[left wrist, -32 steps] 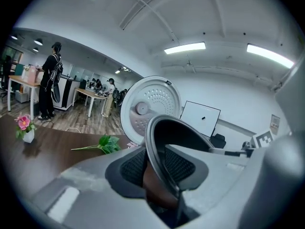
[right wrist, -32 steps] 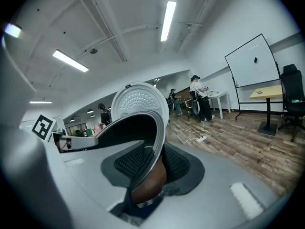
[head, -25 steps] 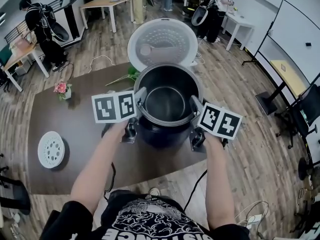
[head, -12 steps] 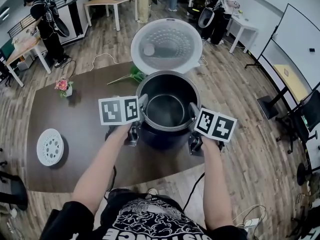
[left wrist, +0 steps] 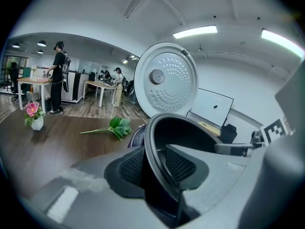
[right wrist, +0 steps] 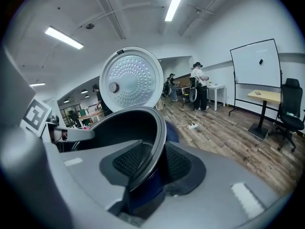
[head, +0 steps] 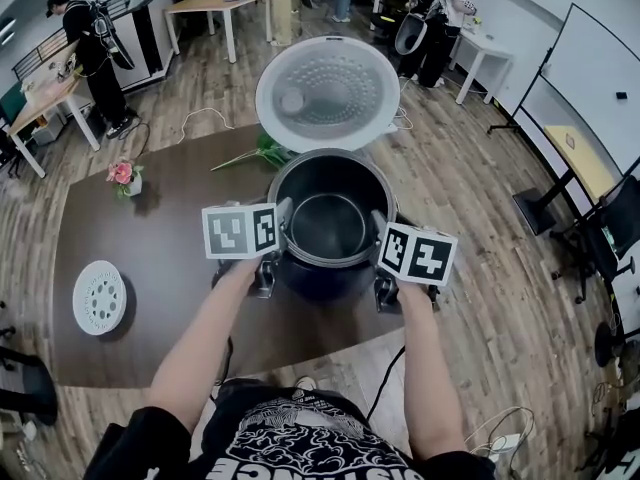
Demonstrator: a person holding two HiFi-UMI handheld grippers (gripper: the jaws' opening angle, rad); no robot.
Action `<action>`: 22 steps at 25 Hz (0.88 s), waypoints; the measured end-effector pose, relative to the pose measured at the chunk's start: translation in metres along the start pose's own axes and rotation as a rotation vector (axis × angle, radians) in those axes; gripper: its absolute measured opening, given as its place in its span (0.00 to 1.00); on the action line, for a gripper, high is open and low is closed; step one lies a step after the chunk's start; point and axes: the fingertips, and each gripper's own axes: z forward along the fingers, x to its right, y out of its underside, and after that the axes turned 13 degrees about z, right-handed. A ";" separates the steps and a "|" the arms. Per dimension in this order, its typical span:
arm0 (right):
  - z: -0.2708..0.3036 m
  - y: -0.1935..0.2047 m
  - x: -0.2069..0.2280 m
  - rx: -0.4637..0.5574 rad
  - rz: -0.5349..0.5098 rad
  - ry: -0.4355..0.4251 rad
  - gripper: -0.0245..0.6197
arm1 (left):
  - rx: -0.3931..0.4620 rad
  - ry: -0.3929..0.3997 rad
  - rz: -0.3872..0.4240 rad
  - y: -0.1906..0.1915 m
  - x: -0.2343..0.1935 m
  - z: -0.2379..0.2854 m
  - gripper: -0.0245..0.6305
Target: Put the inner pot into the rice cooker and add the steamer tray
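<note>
1. Table (head: 150, 258): lying under everything and not shifting between frames.
2. Rice cooker (head: 322, 286): standing directly below both sets of jaws, its lid (head: 328, 93) hinged up beyond them. In both gripper views the lid is sitting higher in frame than 1.3 s ago, and the cooker's blue body is now showing just under the jaws, so the grippers are coming down.
3. Inner pot (head: 328, 223): hanging between the two grippers and sinking into the cooker body. It is possibly not fully seated; the rim gap is hard to read.
4. Steamer tray (head: 99, 297): resting on the table well to the left of the left jaws, so the tray step is remaining.
5. Left gripper (left wrist: 157, 166): jaws pinching the pot rim, one inside, one outside.
6. Right gripper (right wrist: 150, 163): jaws pinching the opposite rim likewise.
</note>
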 end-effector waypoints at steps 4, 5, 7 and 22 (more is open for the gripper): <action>0.002 0.001 0.001 -0.006 -0.032 0.016 0.26 | -0.003 -0.003 0.044 0.001 0.001 0.002 0.23; 0.002 0.001 0.001 -0.009 -0.042 0.021 0.26 | -0.002 -0.002 0.051 0.001 0.001 0.002 0.24; 0.003 0.002 0.001 -0.013 -0.061 0.030 0.26 | -0.002 -0.001 0.067 0.001 0.001 0.002 0.24; 0.007 0.001 0.001 0.034 -0.147 0.063 0.32 | -0.006 -0.006 0.138 0.009 0.000 0.003 0.33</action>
